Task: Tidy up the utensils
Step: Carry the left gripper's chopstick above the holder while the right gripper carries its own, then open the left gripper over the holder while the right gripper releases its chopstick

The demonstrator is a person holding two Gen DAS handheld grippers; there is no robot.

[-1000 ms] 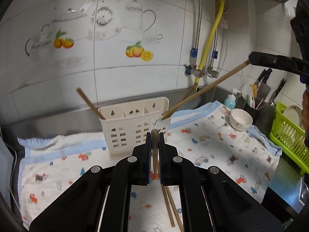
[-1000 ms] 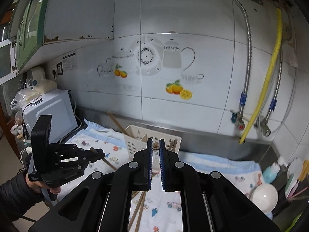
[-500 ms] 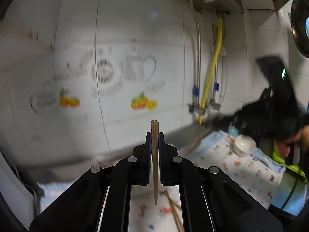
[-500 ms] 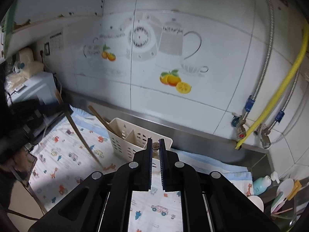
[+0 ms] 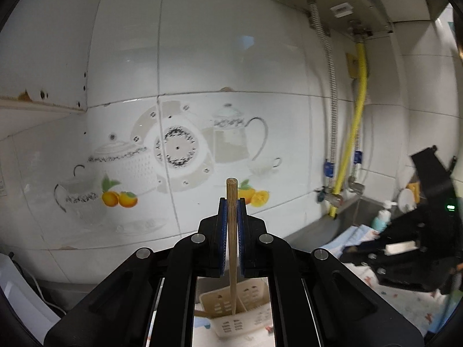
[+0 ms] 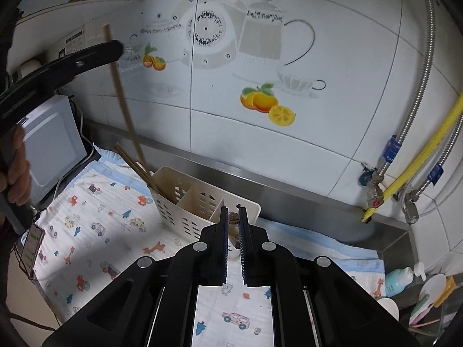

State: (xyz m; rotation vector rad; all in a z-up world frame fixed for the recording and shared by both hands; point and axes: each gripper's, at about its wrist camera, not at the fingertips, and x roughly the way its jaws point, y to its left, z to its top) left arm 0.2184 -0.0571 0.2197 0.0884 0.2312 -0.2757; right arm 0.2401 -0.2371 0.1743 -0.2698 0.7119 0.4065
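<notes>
My left gripper (image 5: 231, 205) is shut on a wooden chopstick (image 5: 231, 231) held upright, its lower tip pointing into the cream slotted utensil holder (image 5: 246, 312) below. In the right wrist view this chopstick (image 6: 121, 92) slants down into the holder's left compartment (image 6: 173, 193), where other chopsticks (image 6: 136, 167) lean. My right gripper (image 6: 233, 217) is shut on a wooden chopstick seen end-on (image 6: 233, 217), just in front of the holder's right end.
A printed cloth (image 6: 101, 225) covers the steel counter. A microwave (image 6: 49, 144) stands at the left, a phone (image 6: 30, 245) at the counter edge. Pipes and a yellow hose (image 6: 419, 159) run at the right, above a soap bottle (image 6: 399, 280) and dishes.
My left gripper has lifted and turned its chopstick upright over the holder. My right gripper has moved closer to the holder, still holding its chopstick.
</notes>
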